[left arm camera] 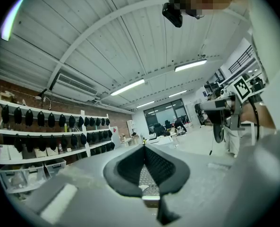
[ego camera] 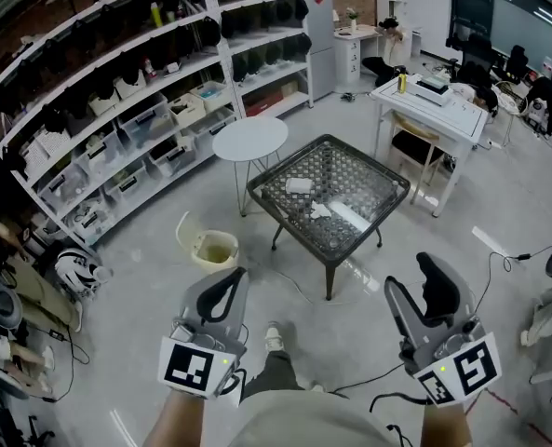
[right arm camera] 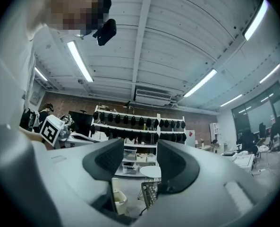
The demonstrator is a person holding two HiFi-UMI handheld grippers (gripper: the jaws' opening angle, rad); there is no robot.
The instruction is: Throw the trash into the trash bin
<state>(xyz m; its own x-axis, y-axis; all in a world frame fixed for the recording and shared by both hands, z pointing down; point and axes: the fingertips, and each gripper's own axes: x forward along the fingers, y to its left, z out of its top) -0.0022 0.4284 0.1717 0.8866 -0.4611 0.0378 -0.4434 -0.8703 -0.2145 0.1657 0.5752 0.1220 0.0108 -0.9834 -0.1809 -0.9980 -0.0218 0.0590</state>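
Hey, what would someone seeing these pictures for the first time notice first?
The dark wire-mesh table in the middle of the floor draws the eye, with white scraps lying on its top. Just left of it on the floor stands a pale yellow bin. Across the bottom of the head view, the left gripper is shut and the right gripper open, both empty.

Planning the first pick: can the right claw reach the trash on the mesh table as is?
Probably not yet: the right claw is open and empty, but the trash lies on the table well ahead, floor between. Nothing blocks the way; a step closer should do.
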